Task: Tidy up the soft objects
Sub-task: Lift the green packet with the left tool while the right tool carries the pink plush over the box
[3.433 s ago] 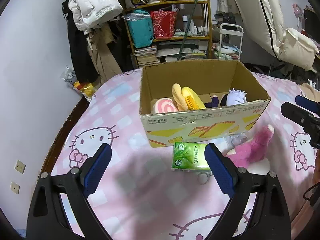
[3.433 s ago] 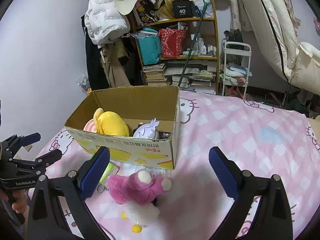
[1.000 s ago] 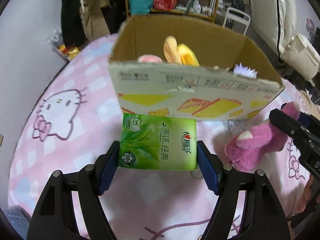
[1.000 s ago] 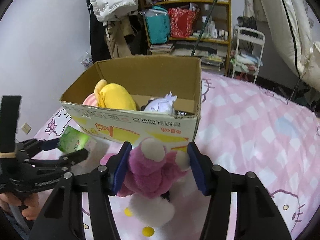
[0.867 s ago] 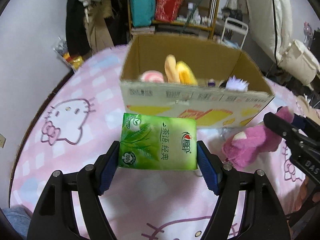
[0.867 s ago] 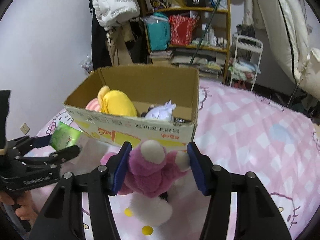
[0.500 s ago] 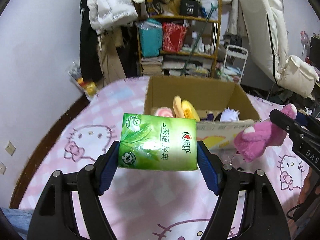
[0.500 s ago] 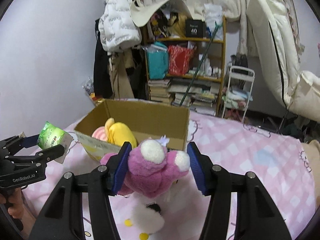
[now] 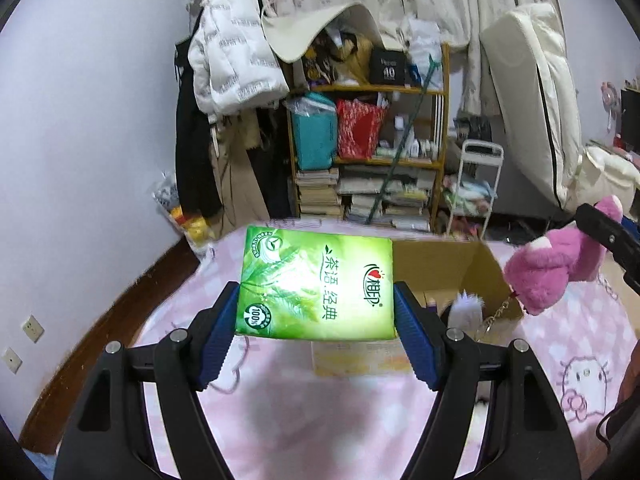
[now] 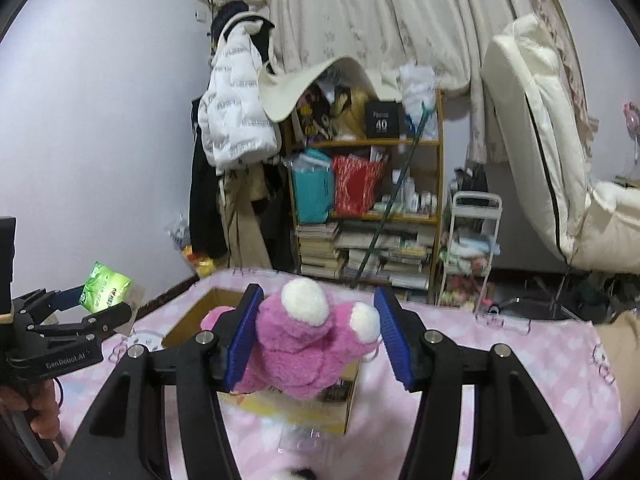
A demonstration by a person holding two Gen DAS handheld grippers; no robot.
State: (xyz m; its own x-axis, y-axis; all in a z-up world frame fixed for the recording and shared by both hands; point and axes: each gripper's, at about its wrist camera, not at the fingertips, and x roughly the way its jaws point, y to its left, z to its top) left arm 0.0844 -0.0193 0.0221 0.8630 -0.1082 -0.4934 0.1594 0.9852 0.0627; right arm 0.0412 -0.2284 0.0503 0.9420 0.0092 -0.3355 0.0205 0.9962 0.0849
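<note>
Tissue pack (image 9: pixel 316 286) and pink plush (image 10: pixel 308 344): both held in the air, box (image 9: pixel 452 276) below and ahead.

Left gripper (image 9: pixel 316 316) has its jaws clamped on the pack's two short ends; pack sits flat and level, box behind it at 2 o'clock. Right gripper (image 10: pixel 318 340) has its jaws clamped on the plush's body, which bulges out above the pads. My read: both are light and squashy. The pack's film looks slick, so grip the ends as now; hold the plush by the torso, not the limbs. A keychain (image 9: pixel 496 314) dangles off the plush and may snag the box rim. Box stands open on the bed (image 9: pixel 320 420); a white tuft (image 9: pixel 466 308) shows inside, the rest of the contents hidden.
</note>
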